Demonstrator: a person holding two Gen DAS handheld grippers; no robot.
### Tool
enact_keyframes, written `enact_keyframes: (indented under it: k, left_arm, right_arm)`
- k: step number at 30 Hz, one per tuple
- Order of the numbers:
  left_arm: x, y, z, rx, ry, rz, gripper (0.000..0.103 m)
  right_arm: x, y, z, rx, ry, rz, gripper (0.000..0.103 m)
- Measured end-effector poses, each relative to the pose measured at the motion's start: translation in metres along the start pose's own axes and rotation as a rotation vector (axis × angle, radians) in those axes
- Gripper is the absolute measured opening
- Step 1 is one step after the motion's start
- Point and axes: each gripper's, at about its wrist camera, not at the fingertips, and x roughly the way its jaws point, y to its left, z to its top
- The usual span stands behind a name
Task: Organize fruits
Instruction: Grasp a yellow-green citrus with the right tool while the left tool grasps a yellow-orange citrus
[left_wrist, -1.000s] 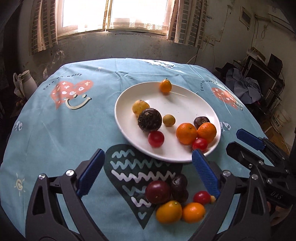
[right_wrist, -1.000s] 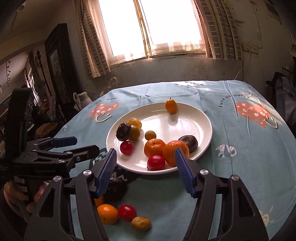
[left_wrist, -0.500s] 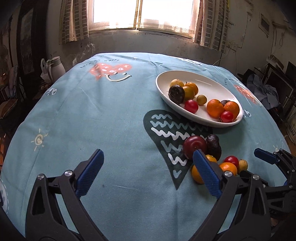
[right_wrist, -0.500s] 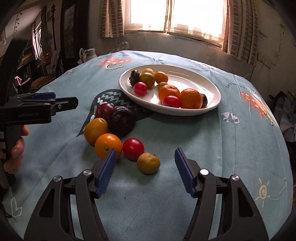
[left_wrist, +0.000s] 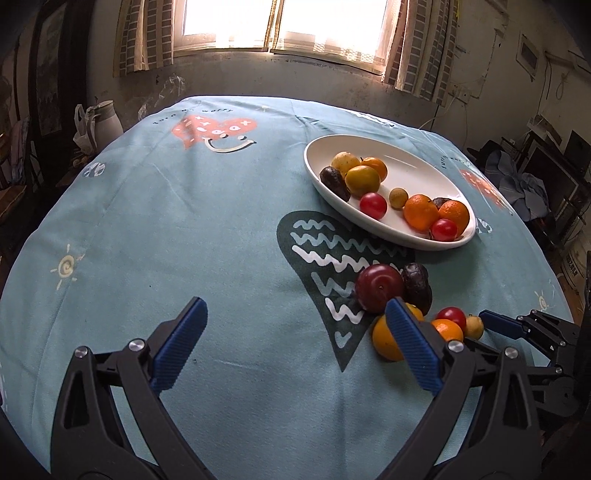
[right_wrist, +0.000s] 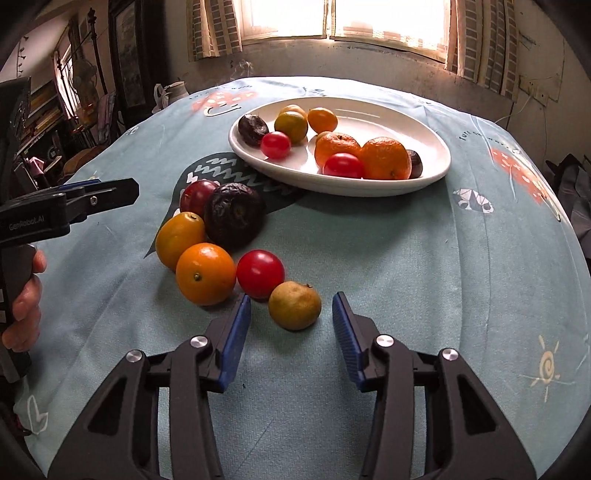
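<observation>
Blue-padded right gripper (right_wrist: 291, 325) is closing around a small yellow-green citrus (right_wrist: 294, 305) for the white oval plate (right_wrist: 432, 173), while the left gripper (left_wrist: 295, 332) is hovering wide open, empty.

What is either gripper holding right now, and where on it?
Nothing yet. The right gripper is closing around the small greenish-yellow fruit without touching it; the left gripper is open over bare cloth.

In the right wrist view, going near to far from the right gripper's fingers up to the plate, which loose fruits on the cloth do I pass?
Greenish-yellow citrus → red tomato → wrinkled dark fruit → dark red plum → white plate. The two orange fruits sit off to the left, so I leave them out.
</observation>
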Motion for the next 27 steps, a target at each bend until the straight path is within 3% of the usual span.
enact_keyframes:
  k: [5, 7, 9, 14, 15, 18, 21, 27]
  left_arm:
    - [0.000, 0.000, 0.000, 0.002, -0.003, -0.002, 0.099]
    - [0.000, 0.000, -0.001, 0.002, -0.001, 0.002, 0.099]
    - [0.001, 0.000, -0.001, 0.004, 0.003, -0.003, 0.099]
    - [0.000, -0.017, -0.009, 0.076, 0.013, -0.083, 0.098]
    - [0.002, -0.024, -0.011, 0.106, 0.026, -0.109, 0.095]
    - [0.011, -0.046, -0.021, 0.220, 0.072, -0.145, 0.071]
    - [0.021, -0.056, -0.027, 0.263, 0.112, -0.148, 0.058]
    - [0.039, -0.060, -0.023, 0.295, 0.142, -0.184, 0.053]
  right_arm:
    - [0.006, 0.000, 0.000, 0.002, 0.015, 0.010, 0.039]
    - [0.005, -0.001, 0.000, 0.006, 0.010, 0.010, 0.030]
    - [0.002, -0.003, 0.001, 0.014, -0.004, 0.022, 0.029]
    - [-0.014, -0.011, 0.005, 0.042, -0.069, 0.017, 0.029]
    - [-0.016, -0.013, 0.006, 0.053, -0.073, 0.015, 0.029]
    - [-0.017, -0.018, 0.007, 0.076, -0.072, -0.002, 0.029]
    - [-0.019, -0.019, 0.007, 0.079, -0.072, -0.007, 0.029]
    - [-0.022, -0.019, 0.007, 0.082, -0.079, -0.006, 0.029]
